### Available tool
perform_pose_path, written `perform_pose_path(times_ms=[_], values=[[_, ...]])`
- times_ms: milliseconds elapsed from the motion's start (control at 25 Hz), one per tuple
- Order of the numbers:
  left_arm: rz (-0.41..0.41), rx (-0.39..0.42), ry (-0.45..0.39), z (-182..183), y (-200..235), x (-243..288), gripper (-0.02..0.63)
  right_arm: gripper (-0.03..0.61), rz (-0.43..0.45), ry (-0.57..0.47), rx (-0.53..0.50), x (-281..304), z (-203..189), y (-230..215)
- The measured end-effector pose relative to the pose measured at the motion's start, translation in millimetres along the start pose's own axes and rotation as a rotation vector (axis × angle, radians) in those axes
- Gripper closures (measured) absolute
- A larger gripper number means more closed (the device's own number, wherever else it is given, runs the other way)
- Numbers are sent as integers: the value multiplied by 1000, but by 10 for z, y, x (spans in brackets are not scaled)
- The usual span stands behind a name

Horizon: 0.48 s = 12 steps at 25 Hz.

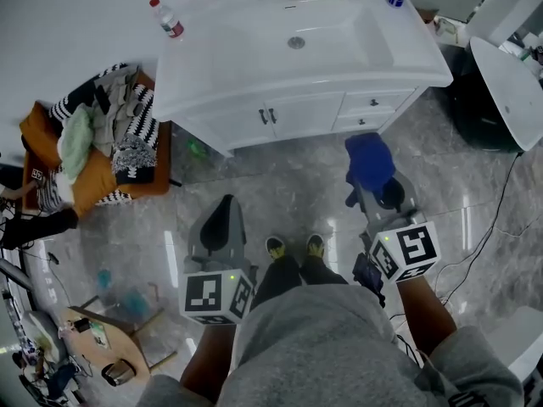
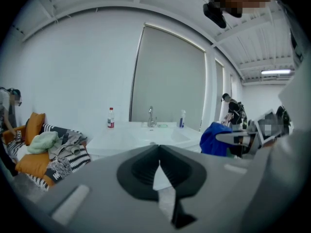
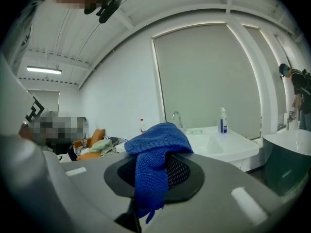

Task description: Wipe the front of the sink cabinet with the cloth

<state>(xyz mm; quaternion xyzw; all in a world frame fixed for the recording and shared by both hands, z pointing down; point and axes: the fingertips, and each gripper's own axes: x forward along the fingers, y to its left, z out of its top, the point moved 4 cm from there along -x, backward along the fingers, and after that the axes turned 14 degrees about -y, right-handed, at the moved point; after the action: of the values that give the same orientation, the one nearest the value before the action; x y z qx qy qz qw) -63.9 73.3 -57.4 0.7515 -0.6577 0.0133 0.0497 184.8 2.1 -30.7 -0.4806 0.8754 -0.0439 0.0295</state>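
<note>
Grey marble floor [image 1: 280, 185] everywhere, with the white sink cabinet [image 1: 288, 113] against the far wall and the person standing back from it, so no wiping is happening yet.

The right gripper [image 3: 153, 176] is clamped on the blue cloth [image 3: 155, 144]. The cloth is bunched over the tips and a tail hangs down between the jaws. From the head view the cloth [image 1: 370, 161] sits at the front end of that right gripper [image 1: 373, 183], and the cabinet front is ahead of it and a little to its left, well apart. The left gripper [image 2: 159, 171] has its jaws together with only a sliver of light between them and nothing in there. It's low and idle, out to the left of the right one [image 1: 222, 214].

If it were me doing this step:
- Step in and lead with the fat wad on top of the jaws, so fabric meets the panel rather than hard plastic.
- Tilt the gripper so the cloth lands flat on the panel, then run overlapping side-to-side passes from the top edge down.
- Go easy round the door handles [image 1: 268, 116] straight ahead. I'd guess that dangling tail could snag on them.
- The drawers [image 1: 373, 103] are nearest the gripper's line, so they're probably the easy place to start.
- Keep the grip firm, since a loose bunch like that looks like it could drag out under pressure.
</note>
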Motion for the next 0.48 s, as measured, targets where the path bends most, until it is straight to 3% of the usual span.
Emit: perform_pose_path(times_ms=[480], values=[[-34,-57,-18,-29,601,-38,603,495,-24,12,-31,282,32,577]])
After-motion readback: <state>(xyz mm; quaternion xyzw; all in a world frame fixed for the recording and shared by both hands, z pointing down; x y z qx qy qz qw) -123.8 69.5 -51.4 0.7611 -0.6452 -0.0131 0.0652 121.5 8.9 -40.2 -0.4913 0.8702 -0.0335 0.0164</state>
